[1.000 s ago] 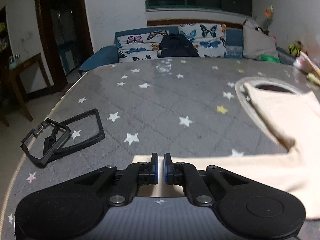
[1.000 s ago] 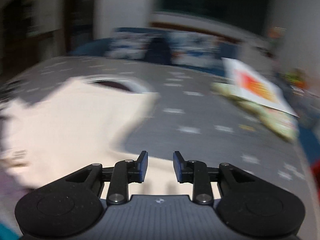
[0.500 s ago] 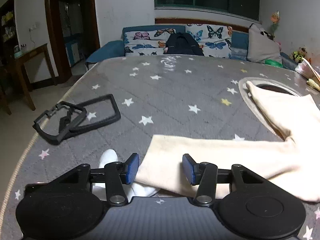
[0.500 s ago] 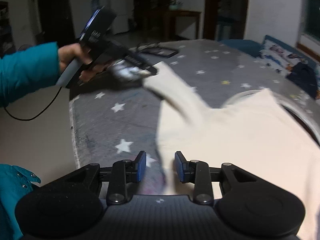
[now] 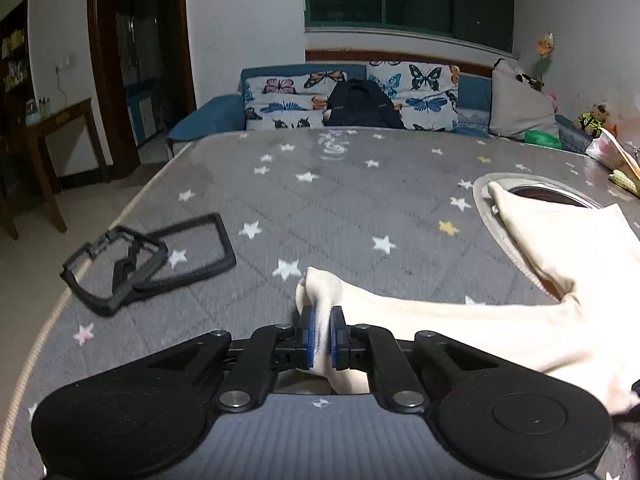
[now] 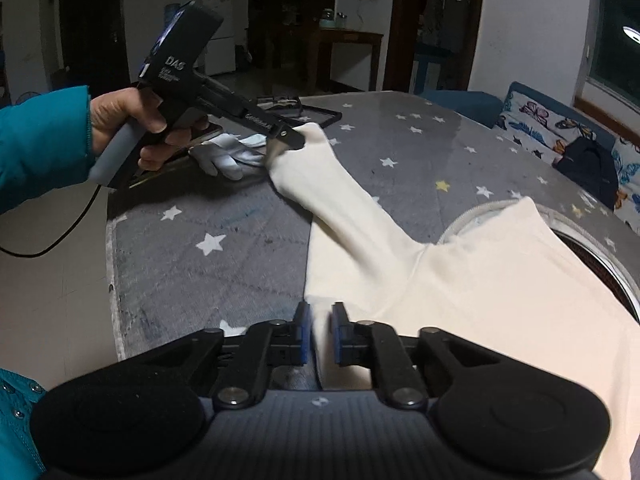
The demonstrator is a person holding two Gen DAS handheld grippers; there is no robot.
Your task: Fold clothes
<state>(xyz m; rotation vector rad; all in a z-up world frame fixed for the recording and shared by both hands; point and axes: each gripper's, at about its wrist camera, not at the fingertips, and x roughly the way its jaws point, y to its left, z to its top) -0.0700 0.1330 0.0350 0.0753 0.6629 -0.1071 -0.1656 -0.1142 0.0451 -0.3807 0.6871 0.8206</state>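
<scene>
Cream cloth is the whole job: a long-sleeved top [image 6: 460, 280] lies spread on the grey star-print desk [image 5: 340, 200], its body to the right in the left wrist view and one sleeve [image 5: 420, 320] stretched left along the near edge. The left claw [image 5: 321, 338] is pressed together on the cuff end of that sleeve, cloth bunching out past the blue pads [image 5: 307, 334]; gripping at the very tip likely lets the whole sleeve be carried over the body in one swing. The right claw [image 6: 321, 334] pinches the near edge of the body, at a guess near the hem corner, which would anchor the top or lift that side for a fold. In the right wrist view the left claw [image 6: 294, 142] holds the sleeve slightly raised off the desk. Just beside that cuff lies a white glove [image 6: 232, 156], close enough to be dragged along with the sleeve. Further left, a black frame [image 5: 148, 264] lies near the desk's edge, well apart from the cloth. A round rimmed opening [image 5: 536, 194] lies partly under the top's far side; whether the cloth sags into it I cannot tell. A sofa [image 5: 352, 96] stands behind the desk.
</scene>
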